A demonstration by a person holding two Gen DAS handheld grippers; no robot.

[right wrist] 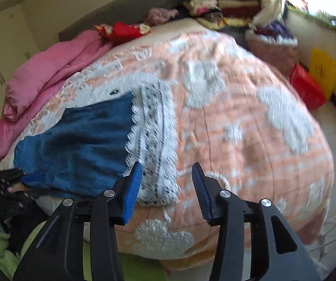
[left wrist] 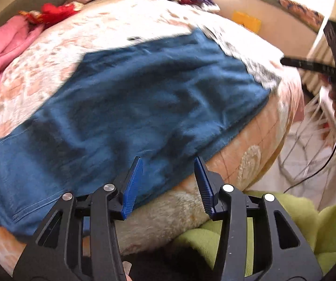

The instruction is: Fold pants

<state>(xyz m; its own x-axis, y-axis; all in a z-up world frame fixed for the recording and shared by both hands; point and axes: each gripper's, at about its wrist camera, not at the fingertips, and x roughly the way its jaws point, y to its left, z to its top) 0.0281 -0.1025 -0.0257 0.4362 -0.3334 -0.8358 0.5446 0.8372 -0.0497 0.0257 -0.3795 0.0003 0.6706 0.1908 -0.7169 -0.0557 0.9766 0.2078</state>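
Observation:
The blue pants (left wrist: 130, 107) lie spread flat on a peach and white blanket (left wrist: 39, 70), with a white patterned cuff (left wrist: 259, 70) at their far right end. My left gripper (left wrist: 169, 164) is open and empty, just above the pants' near edge. In the right wrist view the pants (right wrist: 81, 140) lie at the left and the white lace cuff (right wrist: 155, 145) runs down the middle. My right gripper (right wrist: 166, 168) is open and empty, near the cuff's lower end. The left gripper (right wrist: 27, 178) shows at the left edge of that view, and the right gripper (left wrist: 285, 61) at the far right of the left wrist view.
A pink quilt (right wrist: 48, 72) lies along the bed's far left. Folded clothes (right wrist: 226, 7) are stacked at the back. Red and yellow bags (right wrist: 313, 79) sit by the wall at the right. Green fabric (left wrist: 308, 222) lies below the bed's near edge. A white wire rack (left wrist: 313, 135) stands right.

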